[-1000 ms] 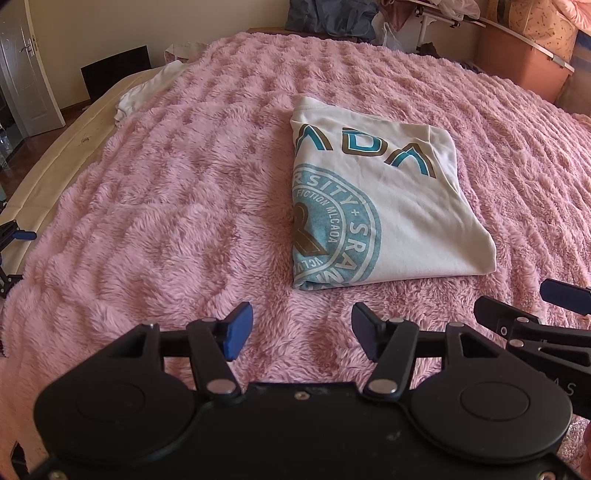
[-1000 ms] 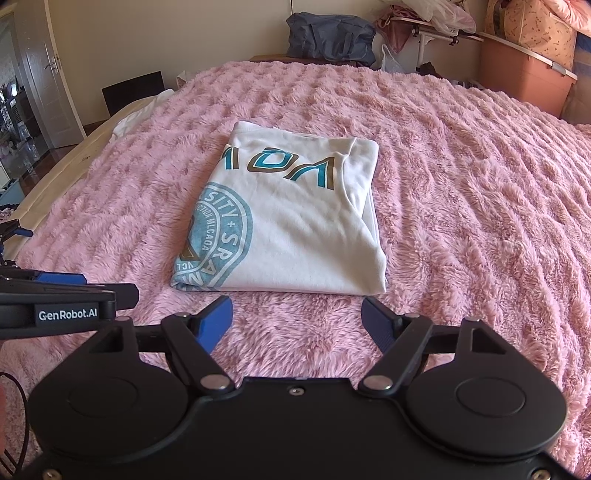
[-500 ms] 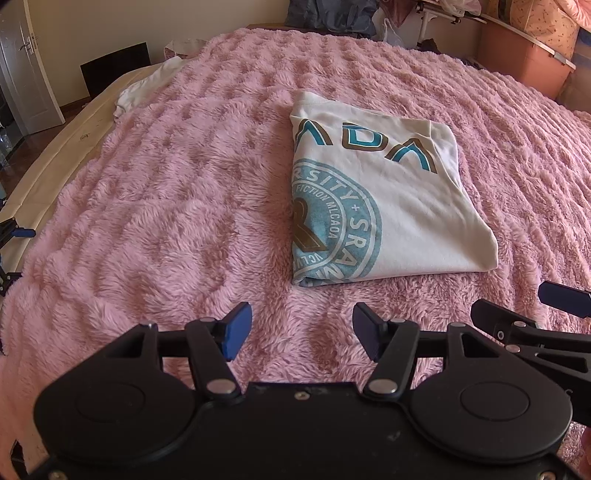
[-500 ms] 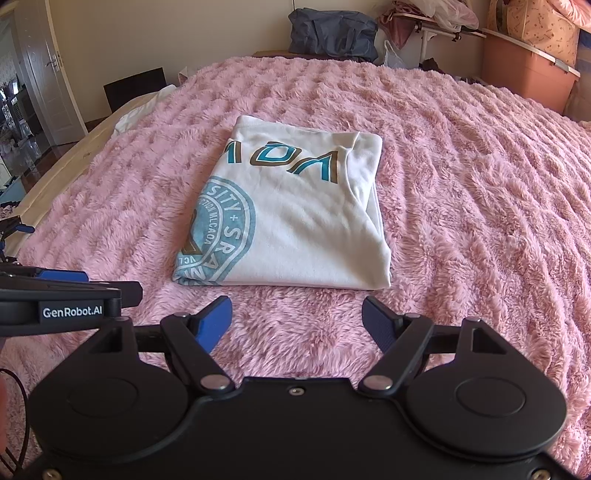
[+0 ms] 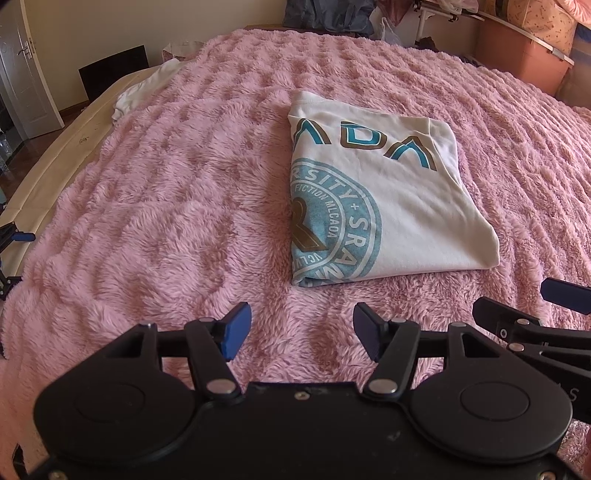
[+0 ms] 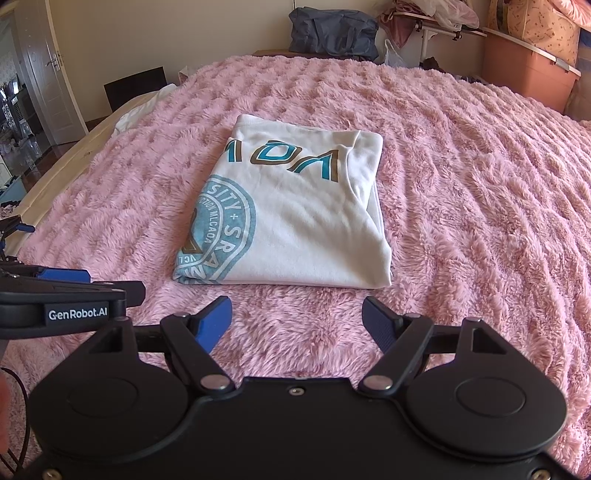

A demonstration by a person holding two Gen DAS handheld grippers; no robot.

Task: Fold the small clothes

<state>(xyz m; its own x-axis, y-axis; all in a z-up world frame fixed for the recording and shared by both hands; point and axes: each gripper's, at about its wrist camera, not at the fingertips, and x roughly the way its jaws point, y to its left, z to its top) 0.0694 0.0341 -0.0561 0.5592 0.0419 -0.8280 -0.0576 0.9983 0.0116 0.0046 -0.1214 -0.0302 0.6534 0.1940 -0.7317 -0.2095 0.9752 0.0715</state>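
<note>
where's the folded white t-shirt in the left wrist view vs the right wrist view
Left wrist view: folded white t-shirt lies right of centre on the pink fluffy blanket.
Right wrist view: t-shirt lies at centre, just beyond the open right gripper.
Shared landmark: the orange storage box at upper right.

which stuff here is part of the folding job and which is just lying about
Part of the job:
folded white t-shirt
left gripper, open
right gripper, open

Lying about:
white cloth at the bed edge
dark bag
orange storage box
</note>
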